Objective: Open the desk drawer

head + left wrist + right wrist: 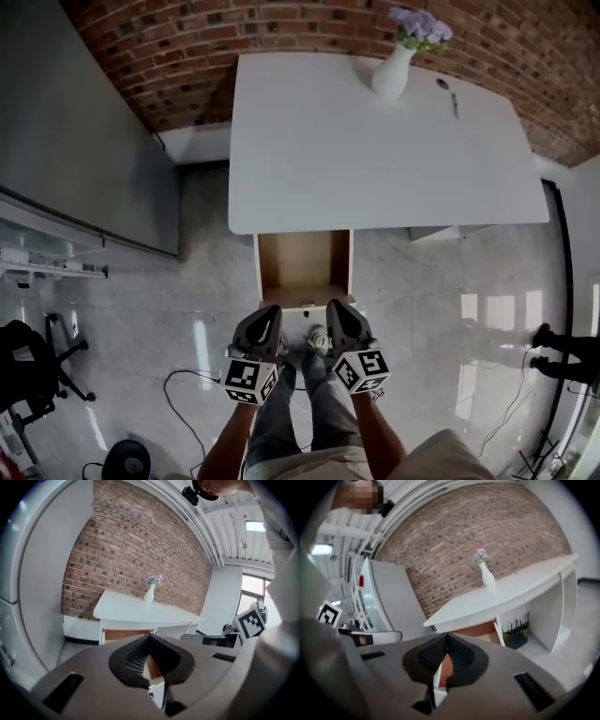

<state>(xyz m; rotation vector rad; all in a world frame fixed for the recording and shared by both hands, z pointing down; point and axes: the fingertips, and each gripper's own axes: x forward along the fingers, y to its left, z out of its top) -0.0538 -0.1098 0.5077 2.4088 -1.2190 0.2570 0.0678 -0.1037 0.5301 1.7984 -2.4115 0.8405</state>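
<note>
Inspector: Drawer position?

Onlooker: The drawer (303, 267) stands pulled out from under the front edge of the desk (375, 150), towards the person. Its brown inside is open to view from above, and its white front sits nearest the person's legs (309, 394).

Inspector: Anything touching it?

Onlooker: Nothing. The left gripper (269, 314) and right gripper (337, 311) hang side by side just short of the drawer front, above the legs and clear of it.

Inspector: Jaws?

Onlooker: Both pairs are closed, tip against tip. Each gripper's own view shows the dark ribbed pads meeting with nothing between them. Neither one holds anything.

Inspector: Which way are they facing?

Onlooker: Towards the desk. Both gripper views take in the white top, the vase (392, 70) at the back of it and the brown drawer opening beneath.

Inspector: Progress on the task?

Onlooker: In my judgement the opening is done. The drawer is well out, though I cannot tell whether it has reached its stop.

Inspector: Work remaining?

Onlooker: None that I can see, unless full travel is wanted. In that case one gripper would have to take the front again and draw it further out.
</note>
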